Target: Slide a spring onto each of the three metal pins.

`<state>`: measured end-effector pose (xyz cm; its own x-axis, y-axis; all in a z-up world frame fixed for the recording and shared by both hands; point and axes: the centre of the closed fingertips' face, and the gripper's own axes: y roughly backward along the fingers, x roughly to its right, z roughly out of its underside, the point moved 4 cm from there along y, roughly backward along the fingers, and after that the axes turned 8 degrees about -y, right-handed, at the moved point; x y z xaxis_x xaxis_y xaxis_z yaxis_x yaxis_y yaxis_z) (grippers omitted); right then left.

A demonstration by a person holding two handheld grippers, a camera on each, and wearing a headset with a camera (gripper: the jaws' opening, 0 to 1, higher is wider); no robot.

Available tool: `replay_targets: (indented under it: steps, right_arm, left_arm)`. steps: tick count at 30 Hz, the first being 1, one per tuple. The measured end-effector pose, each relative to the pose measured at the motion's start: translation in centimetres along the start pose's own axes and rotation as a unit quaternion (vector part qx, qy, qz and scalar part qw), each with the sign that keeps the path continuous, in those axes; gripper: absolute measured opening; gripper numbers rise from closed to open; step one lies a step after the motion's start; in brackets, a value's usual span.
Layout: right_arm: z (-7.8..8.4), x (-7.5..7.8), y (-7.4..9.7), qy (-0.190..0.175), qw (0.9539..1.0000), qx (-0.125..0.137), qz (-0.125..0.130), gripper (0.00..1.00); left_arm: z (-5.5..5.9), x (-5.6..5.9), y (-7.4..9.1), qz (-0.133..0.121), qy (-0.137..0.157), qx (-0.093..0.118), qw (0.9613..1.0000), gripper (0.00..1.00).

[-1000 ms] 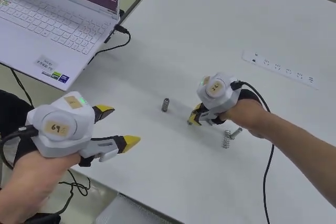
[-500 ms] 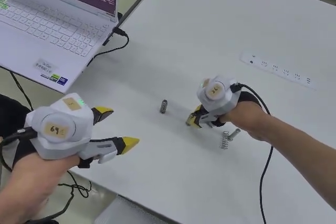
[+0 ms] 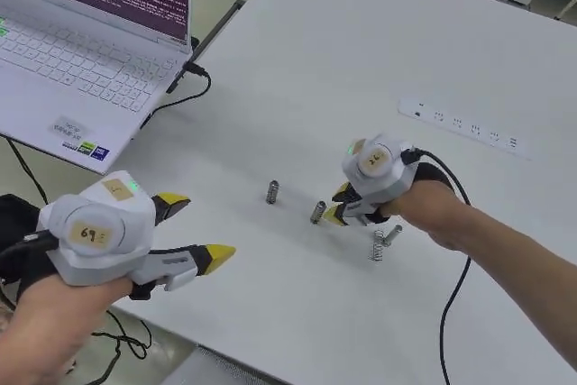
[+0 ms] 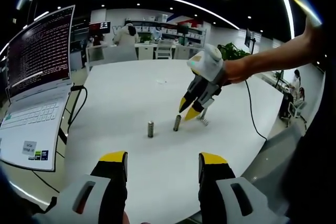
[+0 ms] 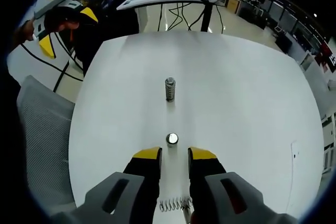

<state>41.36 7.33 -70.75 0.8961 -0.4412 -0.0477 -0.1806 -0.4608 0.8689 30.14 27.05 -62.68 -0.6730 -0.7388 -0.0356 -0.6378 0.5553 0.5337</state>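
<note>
At twelve o'clock off my right gripper (image 5: 175,155), barely parted and empty, stands a pin (image 5: 172,139); I'd pull straight away without tipping it.

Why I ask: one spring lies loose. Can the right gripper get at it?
Probably yes: the spring lies on bare table just behind the right gripper, whose open jaws hold nothing.

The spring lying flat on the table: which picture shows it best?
The head view: the lying spring is whole, near the right gripper. The right gripper view shows its coils low between the jaws; the left gripper view shows it tiny.
</note>
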Motion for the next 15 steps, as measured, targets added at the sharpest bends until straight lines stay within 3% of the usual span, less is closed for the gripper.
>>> replay_targets:
  steps: [15]
  right_arm:
    - [0.1, -1.3, 2.2, -0.005, 0.9995, 0.028, 0.014, 0.24]
  left_arm:
    - [-0.5, 0.3, 0.8, -0.008, 0.003, 0.010, 0.9999, 0.50]
